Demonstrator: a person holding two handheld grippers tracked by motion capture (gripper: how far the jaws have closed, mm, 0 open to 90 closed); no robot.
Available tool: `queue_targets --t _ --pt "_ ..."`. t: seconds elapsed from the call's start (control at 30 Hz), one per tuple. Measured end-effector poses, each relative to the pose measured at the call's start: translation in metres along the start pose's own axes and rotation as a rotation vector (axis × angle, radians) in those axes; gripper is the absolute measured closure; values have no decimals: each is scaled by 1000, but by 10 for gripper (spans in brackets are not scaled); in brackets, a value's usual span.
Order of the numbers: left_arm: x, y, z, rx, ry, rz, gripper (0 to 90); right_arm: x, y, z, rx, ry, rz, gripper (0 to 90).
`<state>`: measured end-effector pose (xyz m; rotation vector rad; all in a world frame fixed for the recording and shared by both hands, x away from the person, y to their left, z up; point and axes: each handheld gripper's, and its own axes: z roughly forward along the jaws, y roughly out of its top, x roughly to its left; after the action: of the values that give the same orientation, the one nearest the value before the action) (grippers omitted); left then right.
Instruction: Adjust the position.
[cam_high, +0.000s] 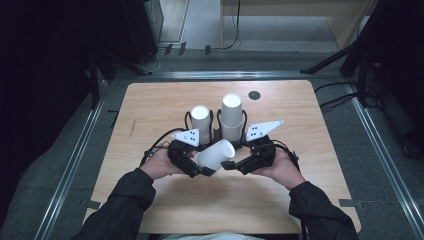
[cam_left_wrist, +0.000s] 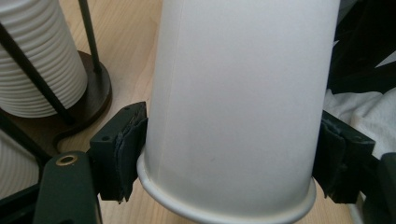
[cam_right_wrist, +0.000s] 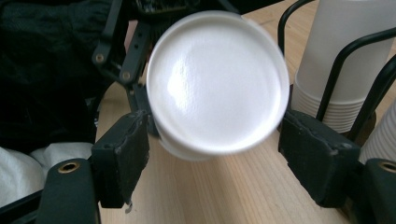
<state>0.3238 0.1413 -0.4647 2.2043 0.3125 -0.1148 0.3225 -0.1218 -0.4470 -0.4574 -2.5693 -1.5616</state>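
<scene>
From the high view, a white paper cup (cam_high: 216, 154) lies on its side in the air between the left gripper (cam_high: 202, 170) and the right gripper (cam_high: 231, 164), above the pale wooden table (cam_high: 150, 105). Behind it two black wire holders carry stacked white cups: a shorter stack (cam_high: 201, 122) on the left and a taller stack (cam_high: 232, 117) on the right. One cup is out of the stacks; judging by this, separating it is done and setting it down or handing it over is left. The table is otherwise bare but for a small dark round mark (cam_high: 254, 95) near its far edge. Around it lie grey floor, metal rails and cables, with dark stands at the sides.

In the left gripper view, the cup's side wall (cam_left_wrist: 238, 107) sits between the two black jaws near its rolled rim, both pads pressing on it, so the left gripper grasps the cup. A ribbed stack in its wire holder (cam_left_wrist: 37, 60) stands at the left.

In the right gripper view, the cup's round bottom (cam_right_wrist: 217, 84) faces the camera, blurred. The jaws stand to either side of it with visible gaps, so the right gripper is released.
</scene>
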Motion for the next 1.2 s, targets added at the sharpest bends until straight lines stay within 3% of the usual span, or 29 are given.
queue_targets --t 0.17,0.33,0.37,0.6,0.73,1.2 --pt "2 2 -5 56 25 7 216 0 -3 1 31 -12 -10 247" --pt "6 4 -7 78 17 -9 217 -1 -9 4 72 -41 -23 249" --pt "7 5 -6 112 17 3 217 -1 -10 4 80 -47 -17 248" --pt "8 8 -1 187 37 24 217 -3 -15 4 99 -66 -20 248" --pt "9 8 1 210 30 17 217 -3 -17 4 111 -74 -22 248" --pt "7 8 17 320 -2 62 217 0 -18 16 135 -57 -50 247"
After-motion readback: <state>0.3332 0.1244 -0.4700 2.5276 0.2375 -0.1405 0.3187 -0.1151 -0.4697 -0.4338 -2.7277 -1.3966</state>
